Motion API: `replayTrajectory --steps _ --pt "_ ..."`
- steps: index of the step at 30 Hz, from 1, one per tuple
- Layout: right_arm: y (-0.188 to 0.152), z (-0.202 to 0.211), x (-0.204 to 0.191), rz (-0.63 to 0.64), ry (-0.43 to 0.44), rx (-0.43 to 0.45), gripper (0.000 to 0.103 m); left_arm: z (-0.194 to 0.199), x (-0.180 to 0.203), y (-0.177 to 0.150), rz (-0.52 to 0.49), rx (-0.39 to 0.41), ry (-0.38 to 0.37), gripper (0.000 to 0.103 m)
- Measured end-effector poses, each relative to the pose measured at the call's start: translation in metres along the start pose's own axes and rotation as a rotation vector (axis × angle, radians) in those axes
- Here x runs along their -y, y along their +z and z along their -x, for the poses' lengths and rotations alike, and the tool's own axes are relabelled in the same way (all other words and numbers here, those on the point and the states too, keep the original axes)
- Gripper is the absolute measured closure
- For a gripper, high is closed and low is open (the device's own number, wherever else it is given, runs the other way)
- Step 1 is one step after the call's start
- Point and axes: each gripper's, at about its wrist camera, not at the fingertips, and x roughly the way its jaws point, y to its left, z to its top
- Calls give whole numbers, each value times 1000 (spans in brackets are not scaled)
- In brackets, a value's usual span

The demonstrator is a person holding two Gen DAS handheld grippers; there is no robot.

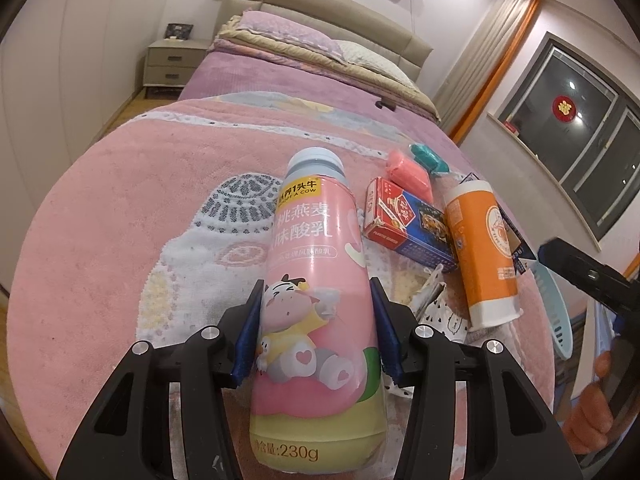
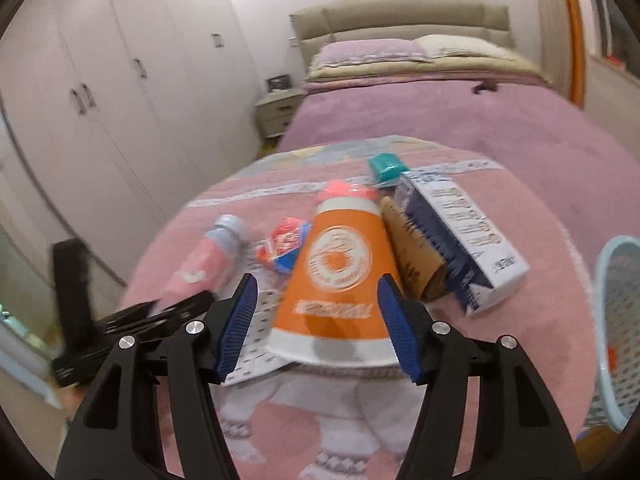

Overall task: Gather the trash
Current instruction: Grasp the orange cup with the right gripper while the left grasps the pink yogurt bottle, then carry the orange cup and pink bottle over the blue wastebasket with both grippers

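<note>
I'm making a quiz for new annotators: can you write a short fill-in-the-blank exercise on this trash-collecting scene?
1. The left gripper is closed on a pink yogurt ____.
2. The paper cup lying between the right gripper's fingers is mainly ____ in colour.
3. The trash lies on a pink blanket spread over a ____.
4. The basket at the right edge is light ____.

Missing words: bottle; orange; bed; blue

Pink yogurt bottle (image 1: 316,280) and orange cup (image 2: 340,276) lie on bed.

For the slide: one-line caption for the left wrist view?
Left gripper jaws clamp a pink yogurt bottle above the pink blanket, other trash alongside.
</note>
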Motion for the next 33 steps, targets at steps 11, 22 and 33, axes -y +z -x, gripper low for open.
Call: replayTrajectory --steps 11,22,33 --pt "-14 -65 40 -190 115 -163 28 -1 0 1 8 1 -13 56" --pt "-18 -20 6 -68 76 -42 67 1 6 3 -4 2 22 56" --pt "-14 35 11 -14 13 75 68 47 49 12 -31 123 -42 56"
